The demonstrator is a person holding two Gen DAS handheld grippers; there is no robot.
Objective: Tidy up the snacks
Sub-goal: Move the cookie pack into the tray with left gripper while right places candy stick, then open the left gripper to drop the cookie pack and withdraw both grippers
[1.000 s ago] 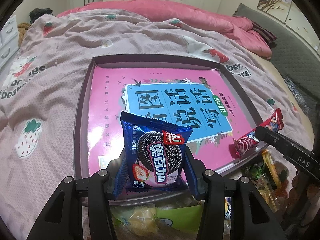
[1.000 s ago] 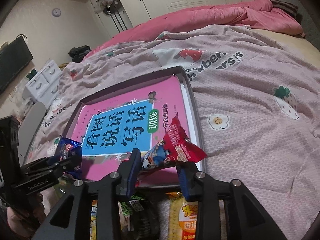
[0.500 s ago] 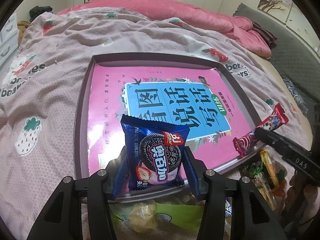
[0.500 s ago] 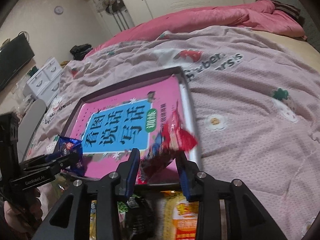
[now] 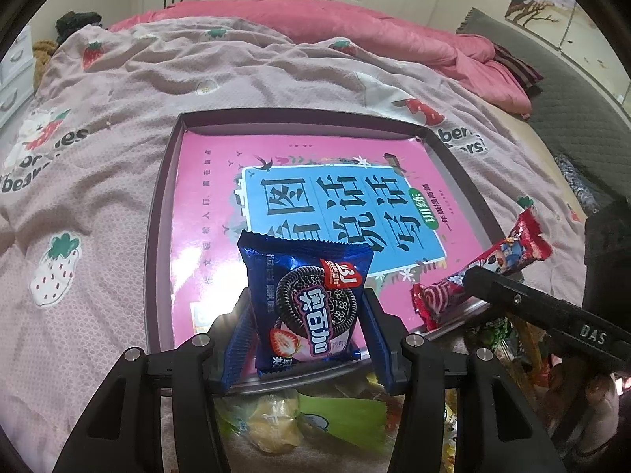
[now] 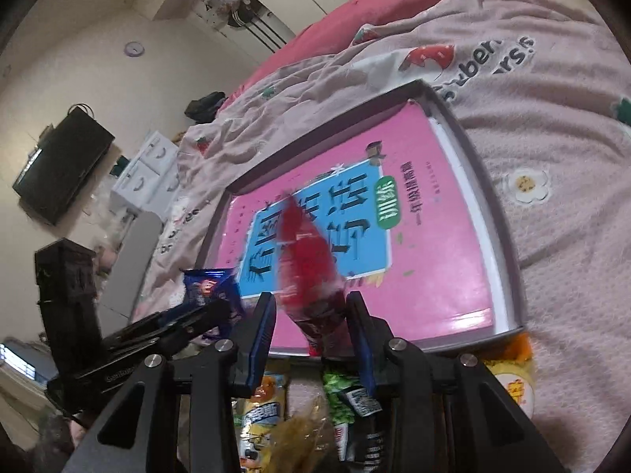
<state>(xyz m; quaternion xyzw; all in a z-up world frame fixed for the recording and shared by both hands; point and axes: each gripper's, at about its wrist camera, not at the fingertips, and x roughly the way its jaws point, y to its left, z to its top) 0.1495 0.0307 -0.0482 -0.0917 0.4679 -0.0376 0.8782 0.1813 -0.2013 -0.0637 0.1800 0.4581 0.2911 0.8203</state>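
Left tool (image 5: 307,329) is clenched on a dark blue cookie packet (image 5: 305,299), upright between the blue pads, printed with a black sandwich cookie, a strawberry and white lettering, its crimped top edge standing up over the near end of the tray (image 5: 157,213). Right tool (image 6: 311,329) is grasping a red snack wrapper (image 6: 305,260), a long narrow pack with cartoon print and a swirl at one end; from its own camera the wrapper is a red blur rising ahead of the pads, over the tray's near edge. The tray, a shallow dark-rimmed rectangle, lies on the bed (image 5: 98,126) just ahead of both tools, and inside it lies only a pink book (image 5: 315,181) with a blue title panel, flat and filling nearly the whole floor. Below the tools, on the near side of the tray, sits a heap of loose snacks (image 6: 276,414): yellow, green and orange packs, partly covered by the tool frames, too cut off to name one by one. A hand (image 5: 599,394) shows at the right tool's grip, mostly hidden.
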